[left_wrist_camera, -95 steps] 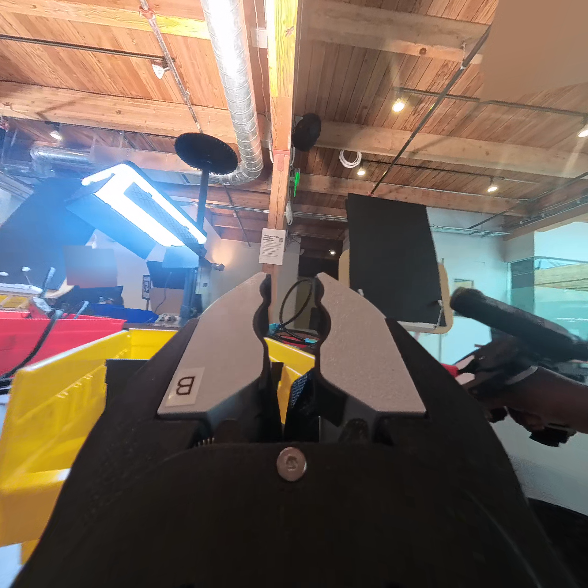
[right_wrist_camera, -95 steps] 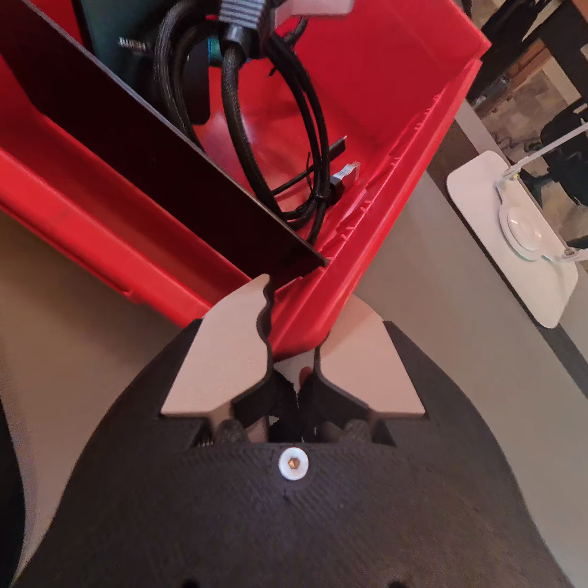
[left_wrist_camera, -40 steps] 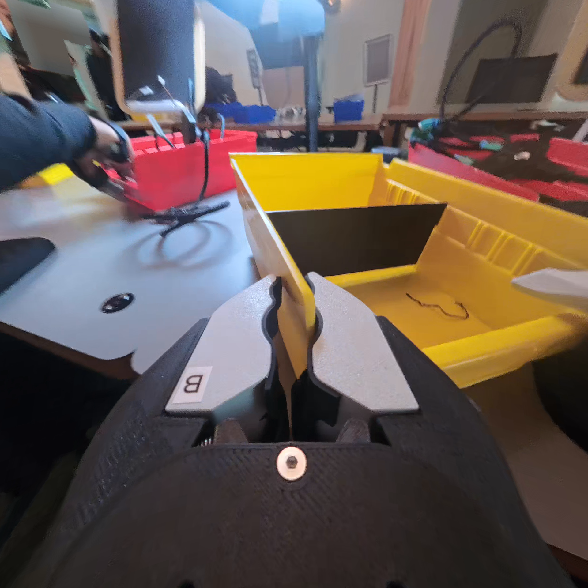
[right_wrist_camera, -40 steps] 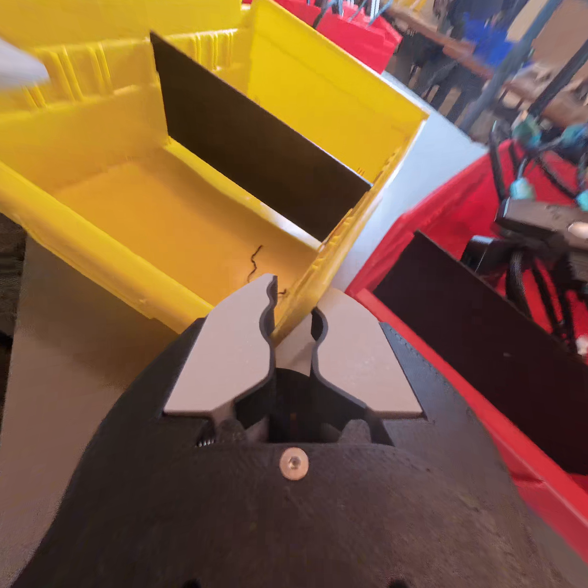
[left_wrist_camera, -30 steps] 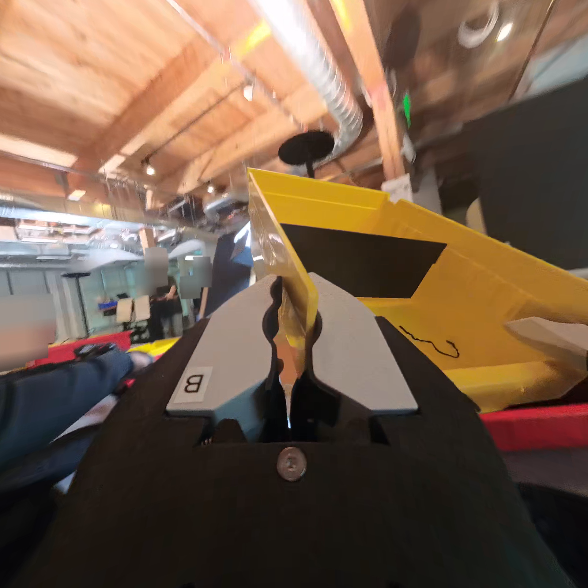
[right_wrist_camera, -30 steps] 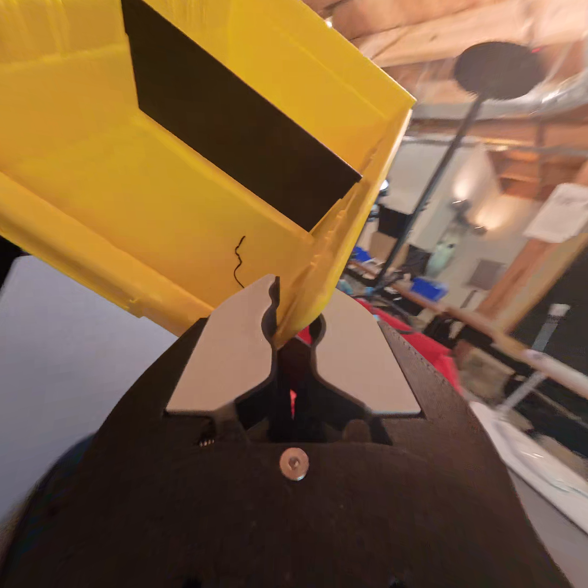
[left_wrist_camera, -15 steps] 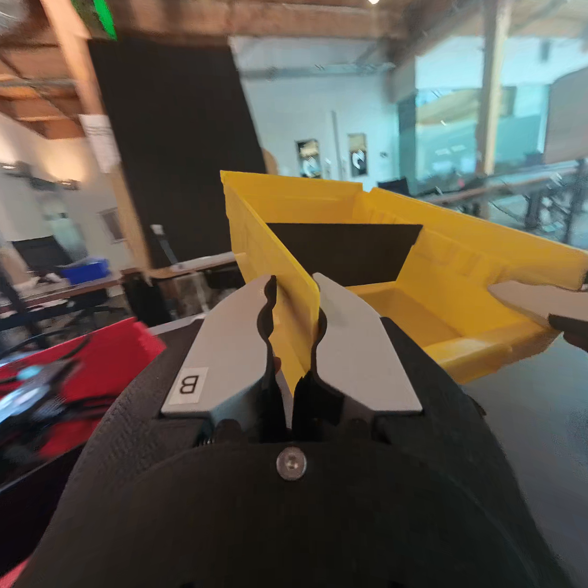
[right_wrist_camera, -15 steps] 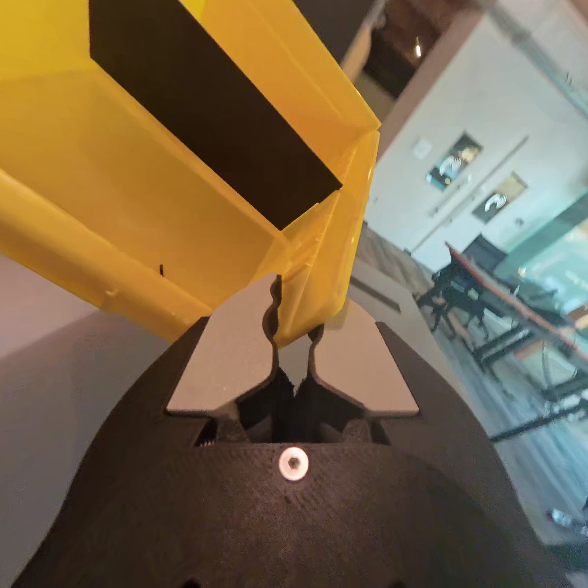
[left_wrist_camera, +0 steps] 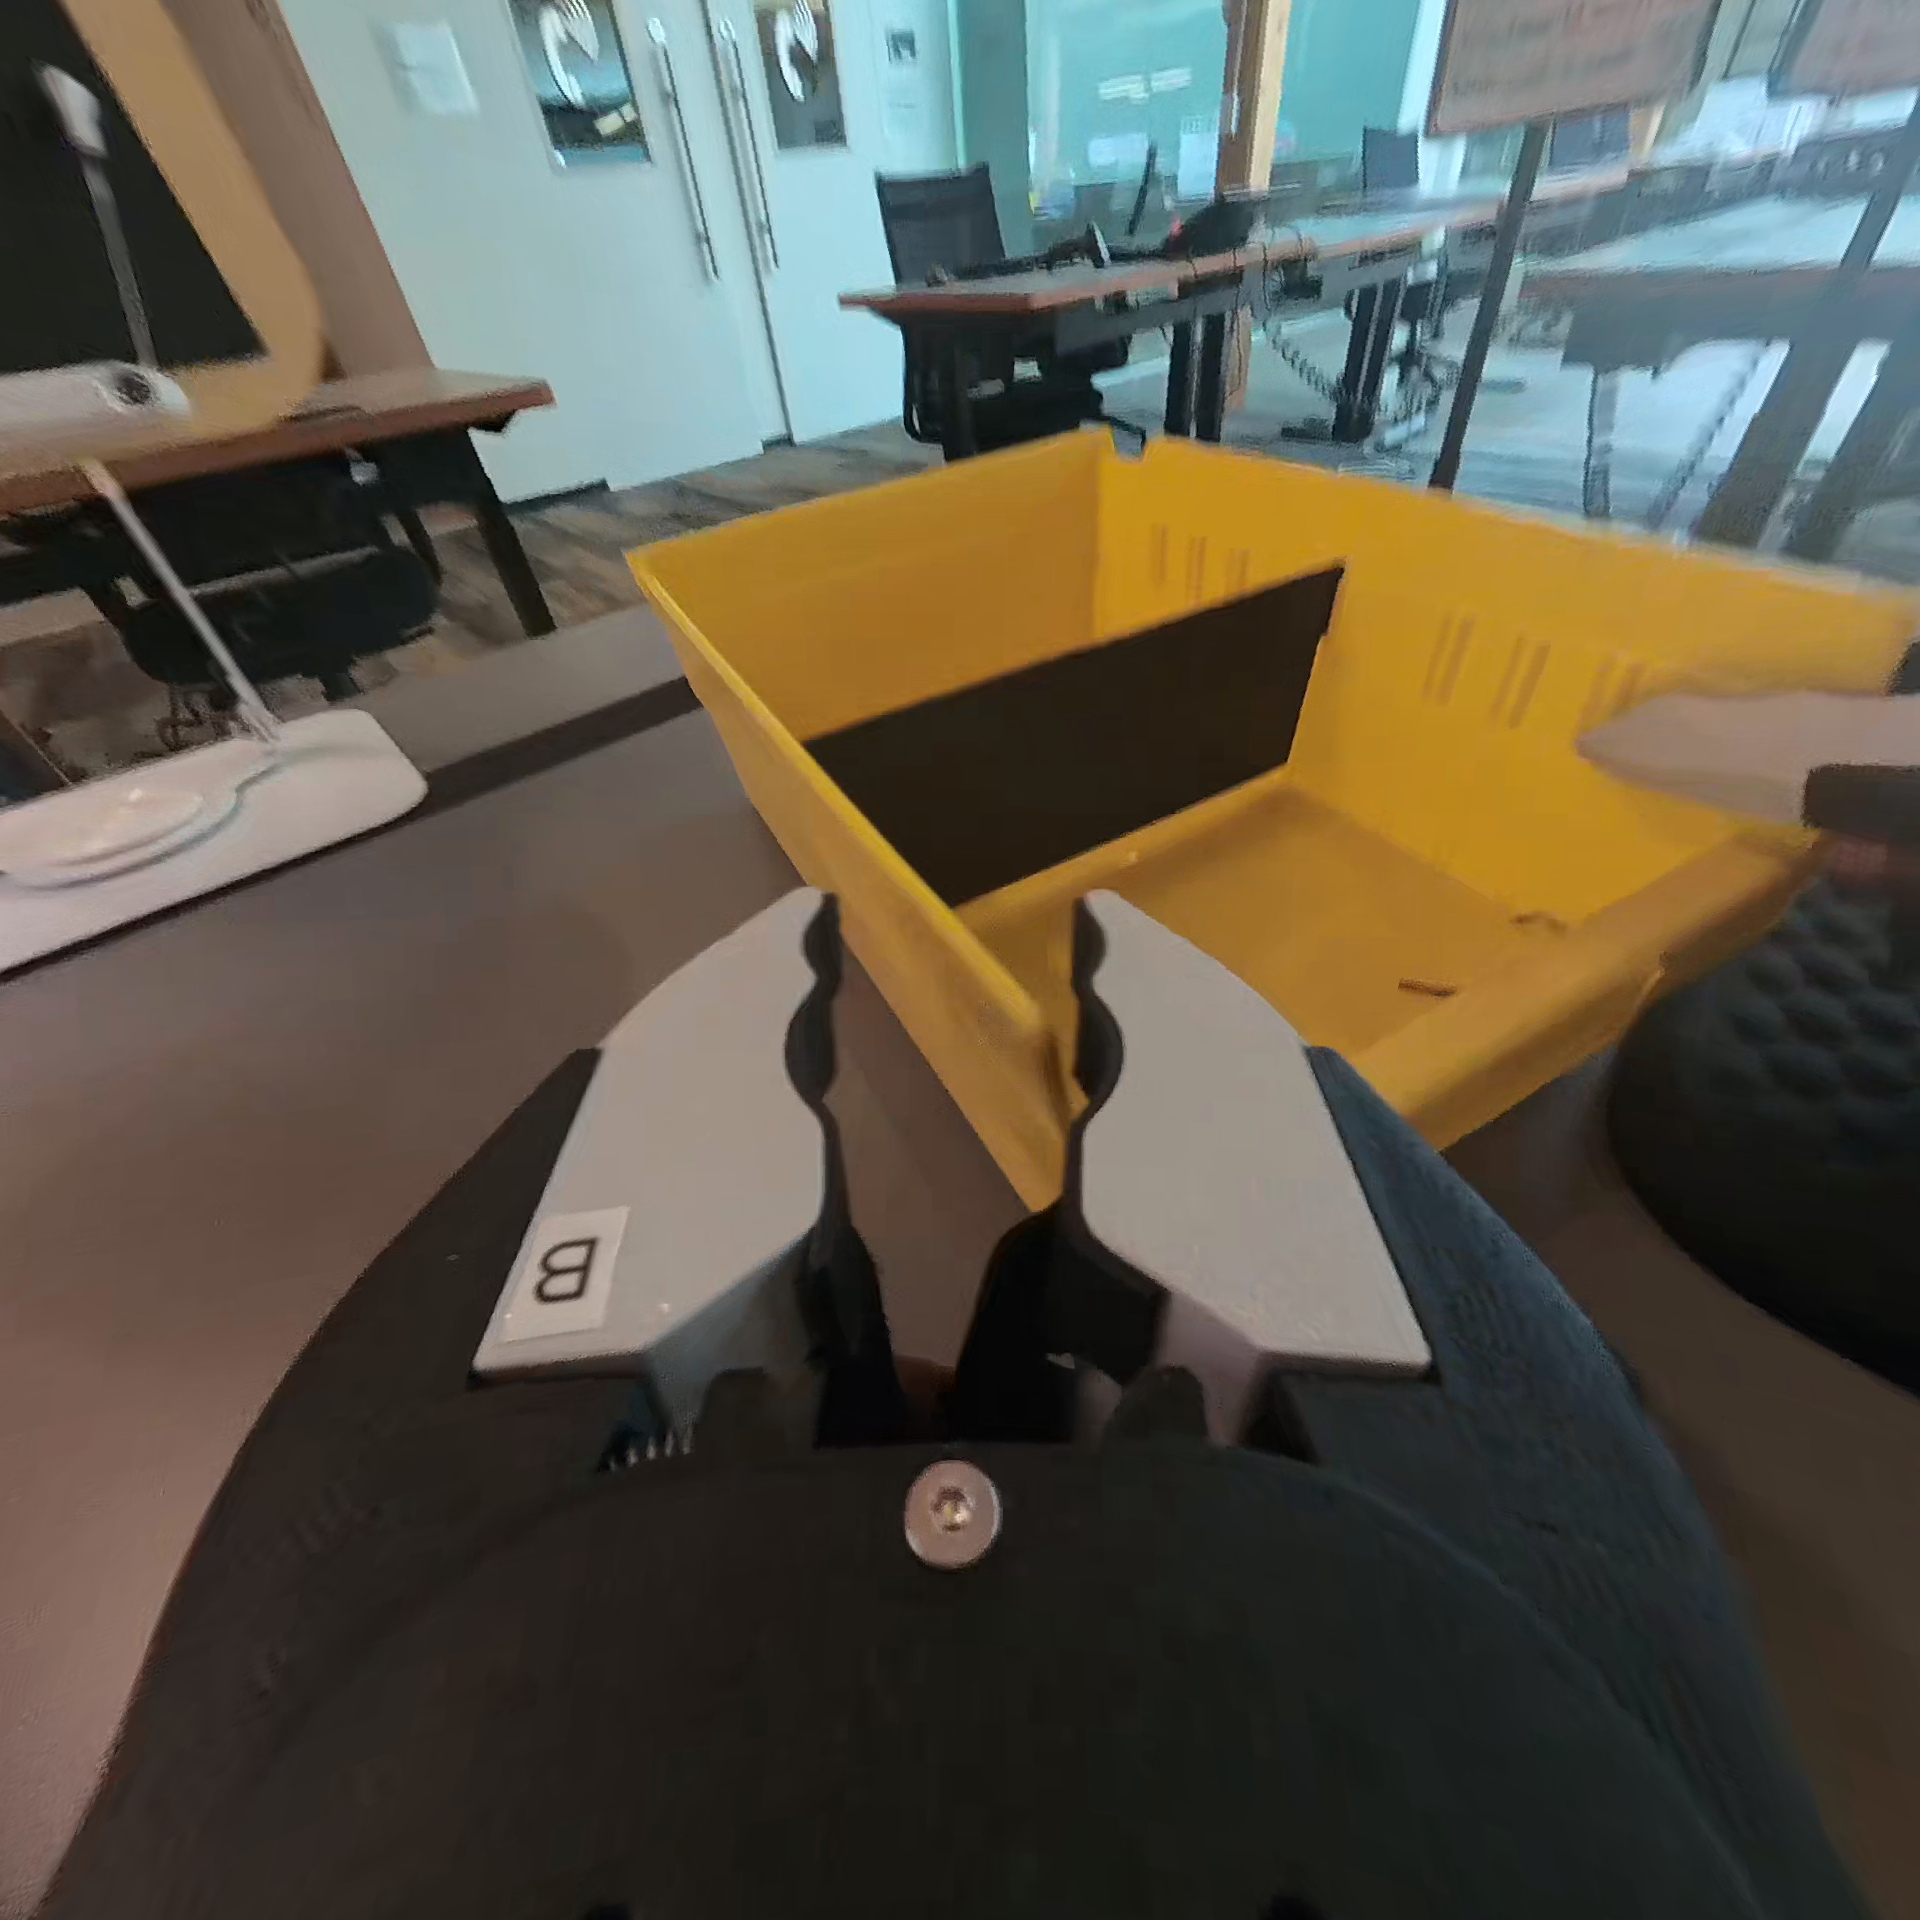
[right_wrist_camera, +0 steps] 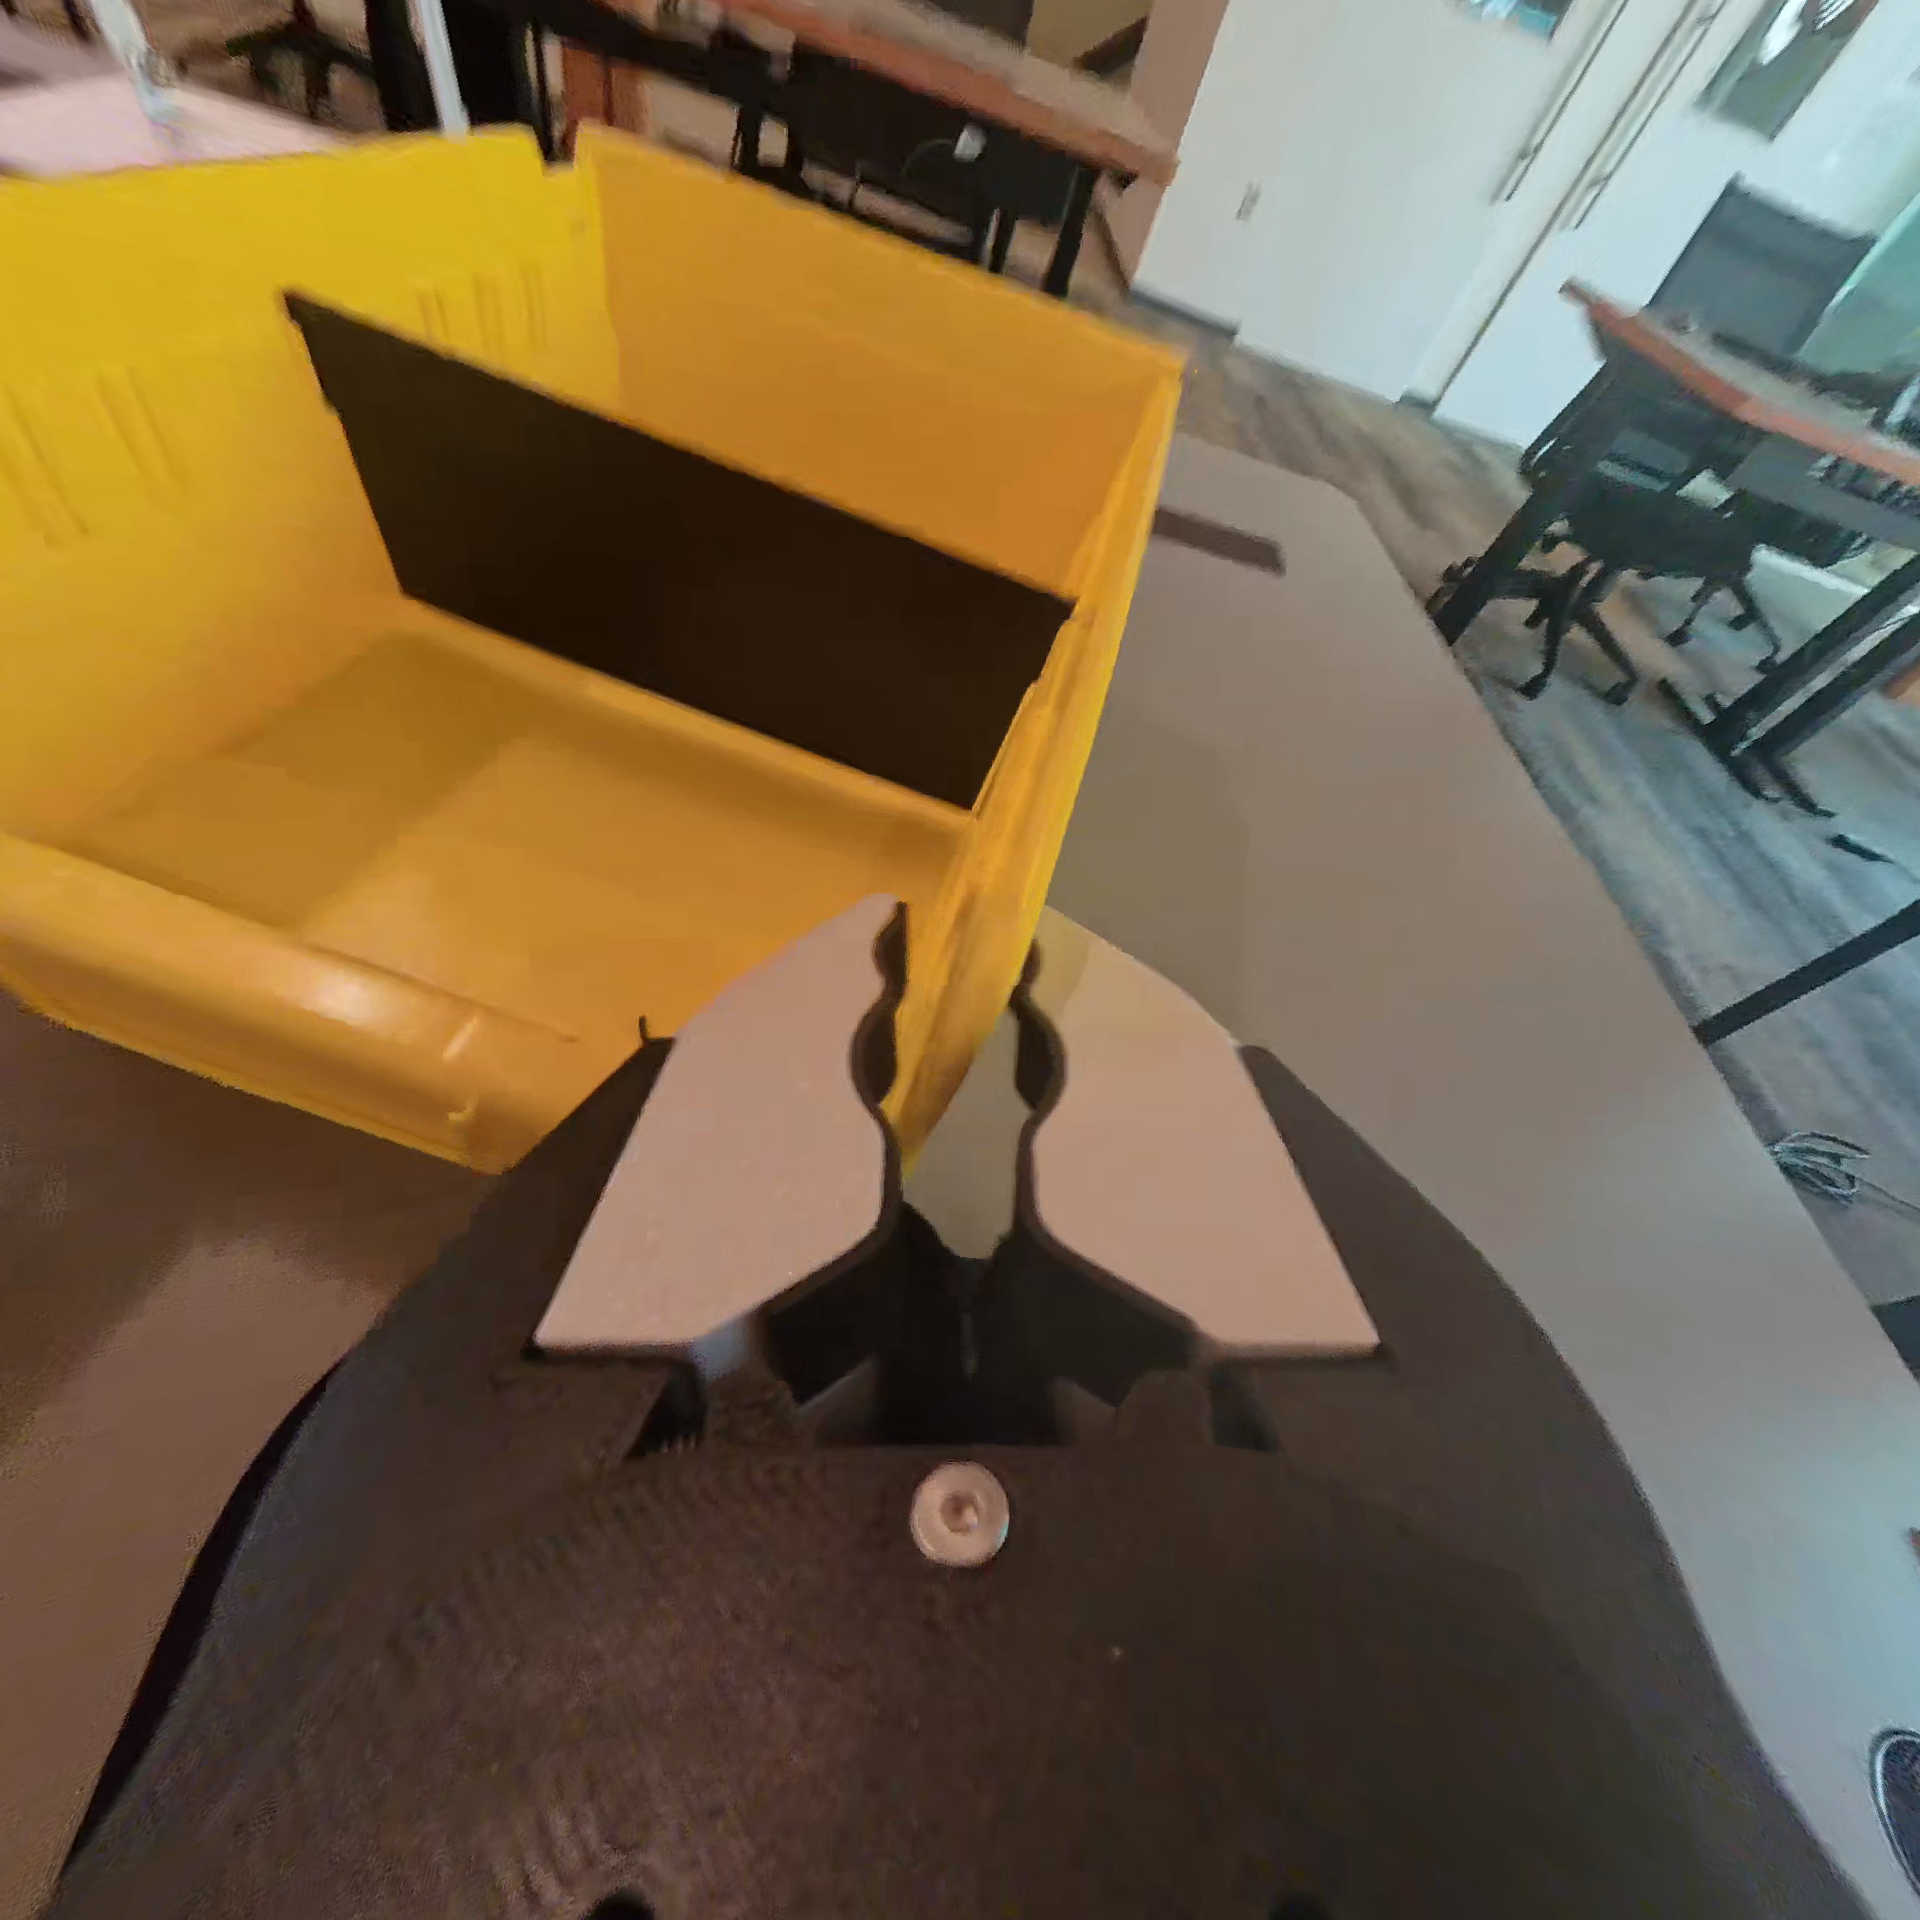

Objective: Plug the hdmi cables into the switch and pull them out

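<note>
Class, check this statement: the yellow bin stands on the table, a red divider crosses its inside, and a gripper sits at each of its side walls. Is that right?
One slip: the divider is black, not red, as both wrist views show. The yellow bin does stand on the table, with the left gripper and right gripper at its side walls.

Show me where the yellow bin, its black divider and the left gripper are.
yellow bin (left_wrist_camera: 935,623): left wrist view, on its far wall.
black divider (left_wrist_camera: 1070,748): left wrist view, on its face.
left gripper (left_wrist_camera: 951,914): left wrist view, between its fingertips.

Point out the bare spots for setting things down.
Both halves of the yellow plastic bin, split by its black divider, look nearly bare. The grey tabletop right of it is open. Left, a white lamp base takes space.
</note>
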{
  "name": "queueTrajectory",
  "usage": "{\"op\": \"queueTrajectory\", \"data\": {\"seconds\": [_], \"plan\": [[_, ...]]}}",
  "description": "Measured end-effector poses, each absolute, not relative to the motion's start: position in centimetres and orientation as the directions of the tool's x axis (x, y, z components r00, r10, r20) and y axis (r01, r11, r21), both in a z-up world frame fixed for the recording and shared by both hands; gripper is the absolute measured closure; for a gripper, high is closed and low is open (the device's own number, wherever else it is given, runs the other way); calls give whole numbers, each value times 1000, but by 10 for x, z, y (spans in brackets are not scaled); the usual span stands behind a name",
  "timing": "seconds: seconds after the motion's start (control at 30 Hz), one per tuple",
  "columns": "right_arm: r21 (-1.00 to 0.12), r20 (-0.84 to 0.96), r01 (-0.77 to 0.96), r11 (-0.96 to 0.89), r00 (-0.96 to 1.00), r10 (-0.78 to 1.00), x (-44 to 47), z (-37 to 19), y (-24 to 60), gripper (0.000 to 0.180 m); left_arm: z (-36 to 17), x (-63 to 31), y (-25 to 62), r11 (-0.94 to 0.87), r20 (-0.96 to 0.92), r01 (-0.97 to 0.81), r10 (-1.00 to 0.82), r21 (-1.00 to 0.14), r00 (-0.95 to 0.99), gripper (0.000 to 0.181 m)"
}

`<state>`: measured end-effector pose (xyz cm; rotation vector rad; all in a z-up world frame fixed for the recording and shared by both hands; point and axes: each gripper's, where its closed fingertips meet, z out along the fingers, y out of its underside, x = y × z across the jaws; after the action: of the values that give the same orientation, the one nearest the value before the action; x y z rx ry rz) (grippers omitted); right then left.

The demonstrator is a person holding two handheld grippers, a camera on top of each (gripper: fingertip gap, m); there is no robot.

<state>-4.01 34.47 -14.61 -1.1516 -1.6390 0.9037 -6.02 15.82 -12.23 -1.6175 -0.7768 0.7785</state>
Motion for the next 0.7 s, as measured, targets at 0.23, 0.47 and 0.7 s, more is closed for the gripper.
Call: {"op": "queueTrajectory", "data": {"seconds": [0.23,0.47,0.7], "plan": [[-894,354,-353,277,-178,918,8,-63,314,121,-51,0,63,-149,-206,-155,854,-977,479,117],[-720,586,-112,685,-628,512,4,-161,224,100,-136,17,-124,-673,-613,211,735,-708,289,118],[-302,821,-54,952,-523,231,-25,-194,240,139,-187,-30,-190,-878,-839,376,426,-295,337,139]]}}
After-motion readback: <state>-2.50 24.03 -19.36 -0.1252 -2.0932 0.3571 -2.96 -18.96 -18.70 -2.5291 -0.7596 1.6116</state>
